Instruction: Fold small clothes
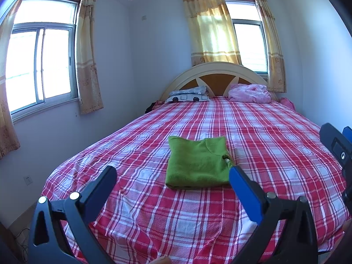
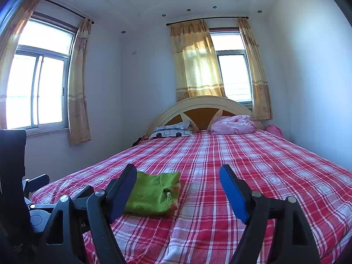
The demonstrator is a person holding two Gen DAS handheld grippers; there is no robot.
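Green top (image 1: 198, 162) folded, flat on bed (image 1: 275, 136), just ahead of L gripper (image 1: 172, 176), centred btw its wide-open fingers. R gripper (image 2: 178, 176) also wide open, nothing held; top ahead-left of it.

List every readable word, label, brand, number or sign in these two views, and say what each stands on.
"AI": faint letters on the right gripper body, lower left in its own view, possibly cut off.
Small tag on the green garment: too small to read.
Nothing else carries readable text.
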